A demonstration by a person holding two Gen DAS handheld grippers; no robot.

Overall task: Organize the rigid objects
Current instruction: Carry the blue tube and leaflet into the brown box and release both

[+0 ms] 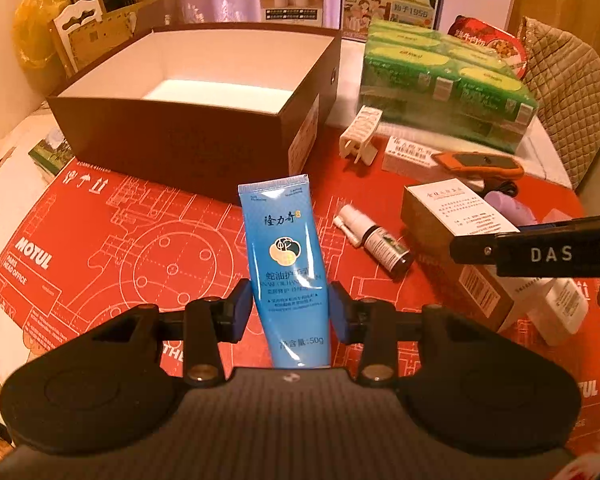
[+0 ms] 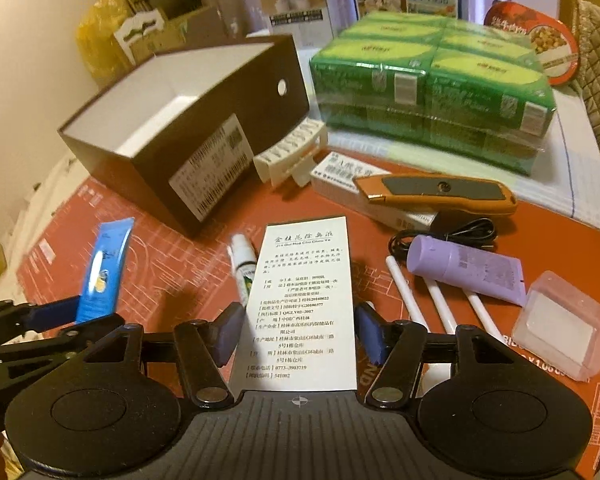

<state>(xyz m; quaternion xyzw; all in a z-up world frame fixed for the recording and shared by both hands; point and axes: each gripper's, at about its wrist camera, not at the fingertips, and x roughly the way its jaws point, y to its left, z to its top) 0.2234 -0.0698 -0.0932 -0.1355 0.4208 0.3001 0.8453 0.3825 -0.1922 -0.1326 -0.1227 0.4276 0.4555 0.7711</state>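
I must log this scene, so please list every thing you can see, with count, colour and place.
open box: 1, brown, white inside, back left
tube: 1, blue, in left gripper
small carton: 1, white-topped, between right gripper pads
spray bottle: 1, white and dark, mat centre
utility knife: 1, orange-grey, on flat white box
purple tube: 1, right
white sticks: 3, under purple tube
clear case: 1, far right
green packs: 1 bundle, back
left gripper: 1, black
right gripper: 1, black

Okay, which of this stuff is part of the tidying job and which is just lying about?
Job: blue tube in left gripper; printed carton in right gripper; open brown box; spray bottle; purple tube; utility knife.
Lying about: green tissue pack; black cable.
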